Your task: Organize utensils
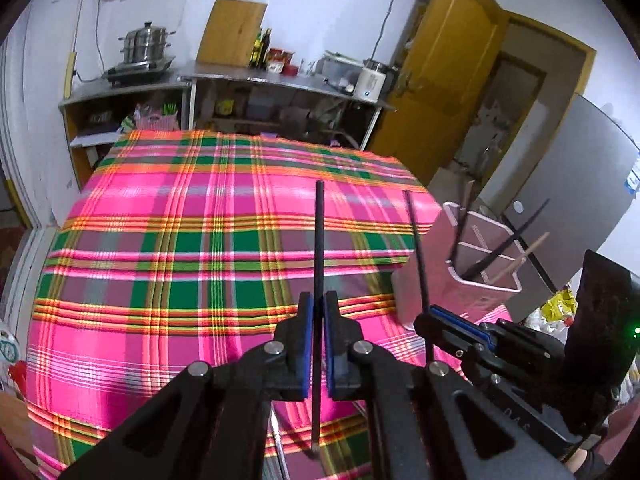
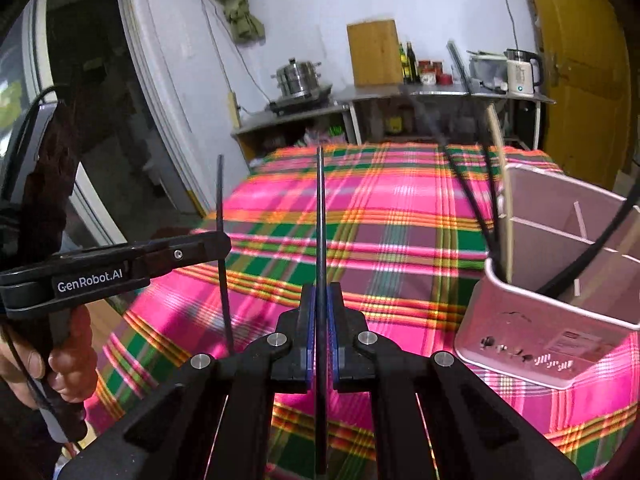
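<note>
My left gripper (image 1: 319,300) is shut on a black chopstick (image 1: 319,240) that stands upright between its blue pads, above the plaid table. My right gripper (image 2: 321,292) is shut on another black chopstick (image 2: 320,216), also upright. Each gripper shows in the other's view: the right one (image 1: 430,314) holds its chopstick (image 1: 418,248) just left of the pink utensil holder (image 1: 460,276); the left one (image 2: 222,244) is at the left with its chopstick (image 2: 222,208). The pink holder (image 2: 528,332) has dividers and holds several black chopsticks (image 2: 472,192) and a wooden one (image 2: 502,184).
A pink, green and orange plaid cloth (image 1: 192,248) covers the table. A metal counter (image 1: 280,78) at the back carries a steamer pot (image 1: 146,44), cutting board, bottles and a kettle (image 2: 520,72). A yellow door (image 1: 444,80) is at the right.
</note>
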Tool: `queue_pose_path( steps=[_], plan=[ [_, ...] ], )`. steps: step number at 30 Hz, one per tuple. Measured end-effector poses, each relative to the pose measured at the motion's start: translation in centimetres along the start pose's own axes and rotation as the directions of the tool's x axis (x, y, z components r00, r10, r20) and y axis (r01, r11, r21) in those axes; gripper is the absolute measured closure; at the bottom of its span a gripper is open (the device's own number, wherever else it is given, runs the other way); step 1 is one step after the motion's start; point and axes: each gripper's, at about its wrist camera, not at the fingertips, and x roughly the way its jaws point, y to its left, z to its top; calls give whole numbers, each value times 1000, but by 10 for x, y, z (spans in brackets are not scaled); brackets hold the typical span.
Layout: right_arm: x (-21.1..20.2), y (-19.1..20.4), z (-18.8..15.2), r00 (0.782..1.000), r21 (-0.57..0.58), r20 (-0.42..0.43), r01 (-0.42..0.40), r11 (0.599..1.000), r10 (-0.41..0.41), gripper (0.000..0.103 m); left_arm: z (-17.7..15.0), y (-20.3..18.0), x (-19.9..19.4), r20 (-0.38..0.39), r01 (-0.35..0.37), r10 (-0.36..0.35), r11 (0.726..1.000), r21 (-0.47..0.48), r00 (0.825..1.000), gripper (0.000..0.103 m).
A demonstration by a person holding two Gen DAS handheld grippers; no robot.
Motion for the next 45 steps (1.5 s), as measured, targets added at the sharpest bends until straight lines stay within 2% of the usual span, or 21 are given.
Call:
queue_pose_path(
  steps=[10, 20, 28, 34, 40, 45],
  plan=[
    [-34, -2, 3, 998, 12, 63, 12, 1000, -13, 98, 9, -23, -30, 41, 28, -30, 998, 49, 999, 97],
    [-78, -18, 6, 988, 44, 136, 71, 996, -77, 98, 23, -57, -41, 44, 78, -83, 991, 109, 996, 98],
    [-117, -52, 19, 961, 127, 216, 146, 981, -171, 98, 46, -100, -39, 53, 160, -170, 975, 156, 984, 98],
    [-139, -72, 35, 932, 169, 279, 192, 967, -233, 98, 68, -121, -31, 68, 204, -217, 966, 161, 974, 98],
    [-139, -88, 51, 911, 194, 316, 211, 958, -265, 98, 89, -134, -21, 94, 214, -231, 963, 162, 968, 98],
    [-124, -92, 52, 912, 199, 307, 217, 956, -271, 98, 94, -134, -4, 94, 217, -232, 964, 152, 968, 98]
  ],
)
